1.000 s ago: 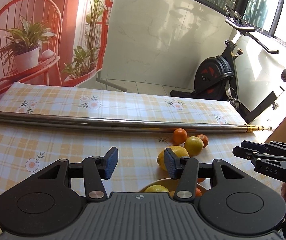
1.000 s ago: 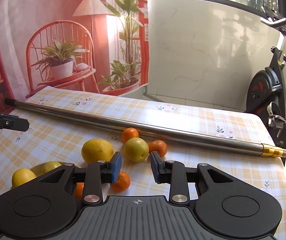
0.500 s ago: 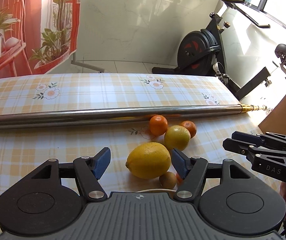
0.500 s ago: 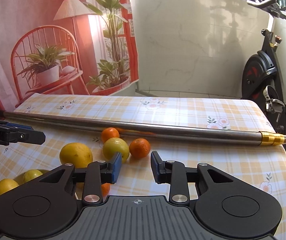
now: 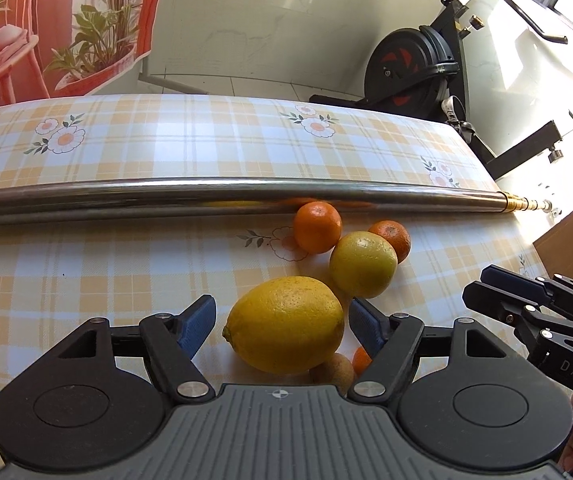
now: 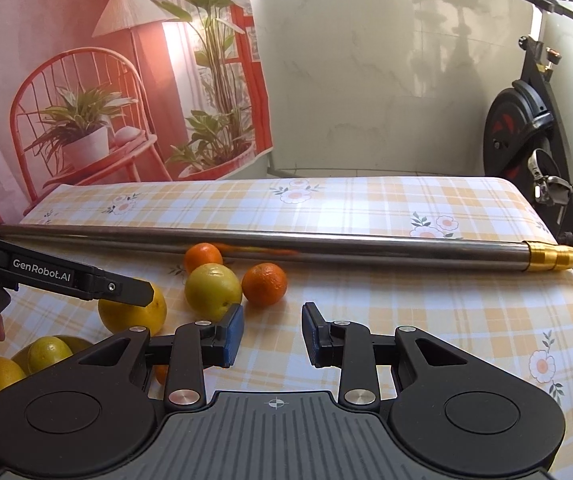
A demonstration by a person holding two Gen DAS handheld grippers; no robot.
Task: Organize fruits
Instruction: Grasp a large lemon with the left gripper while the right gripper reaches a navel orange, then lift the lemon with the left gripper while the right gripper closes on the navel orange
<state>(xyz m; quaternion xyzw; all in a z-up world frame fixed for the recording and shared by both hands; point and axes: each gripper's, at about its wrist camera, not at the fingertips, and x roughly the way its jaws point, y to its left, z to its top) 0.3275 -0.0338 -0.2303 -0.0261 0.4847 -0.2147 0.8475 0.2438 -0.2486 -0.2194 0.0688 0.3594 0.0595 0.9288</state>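
Observation:
A large yellow lemon (image 5: 284,324) lies on the checked tablecloth between the open jaws of my left gripper (image 5: 282,326); small gaps show on both sides. It also shows in the right wrist view (image 6: 132,309), partly behind the left gripper's finger (image 6: 122,290). Beyond it lie a yellow-green citrus (image 5: 363,264) (image 6: 213,291) and two mandarins (image 5: 317,227) (image 5: 391,238). My right gripper (image 6: 272,334) is open and empty over bare cloth, right of the fruit. Two small lemons (image 6: 48,354) (image 6: 0,376) rest in a yellow bowl at lower left.
A long steel pole (image 5: 222,196) with a brass tip (image 6: 554,257) lies across the table behind the fruit. A small brown fruit (image 5: 334,368) and an orange one (image 5: 360,360) sit below the lemon. An exercise bike (image 5: 418,64) stands past the table's far right edge.
My left gripper has swung right and forward from the bowl until the large lemon sits between its open jaws. My right gripper has drifted right and its jaws have widened.

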